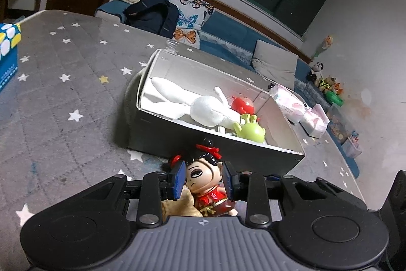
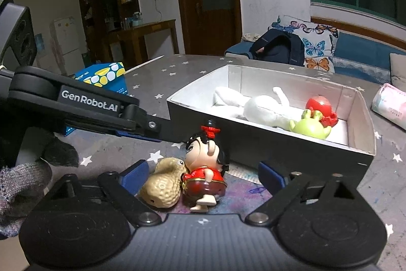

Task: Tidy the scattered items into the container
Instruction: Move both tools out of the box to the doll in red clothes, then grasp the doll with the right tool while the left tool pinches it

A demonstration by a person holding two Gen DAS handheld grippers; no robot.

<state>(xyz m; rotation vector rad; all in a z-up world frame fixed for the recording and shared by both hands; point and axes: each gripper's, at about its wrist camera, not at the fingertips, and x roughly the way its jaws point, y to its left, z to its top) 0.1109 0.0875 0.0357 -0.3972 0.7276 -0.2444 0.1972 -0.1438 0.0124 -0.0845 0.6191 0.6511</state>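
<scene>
A doll figurine with black hair and a red dress lies on the star-patterned mat, just in front of the open cardboard box. My left gripper is shut on the doll's head. The right wrist view shows the doll beside a tan peanut toy, with the left gripper's fingers reaching it from the left. My right gripper is open, its pads either side of both toys. The box holds a white plush, a green toy and a red toy.
A blue patterned box stands at the mat's left. A pink tissue pack lies right of the box. A sofa with a dark backpack and butterfly cushion sits beyond the mat. Several small toys line the far wall.
</scene>
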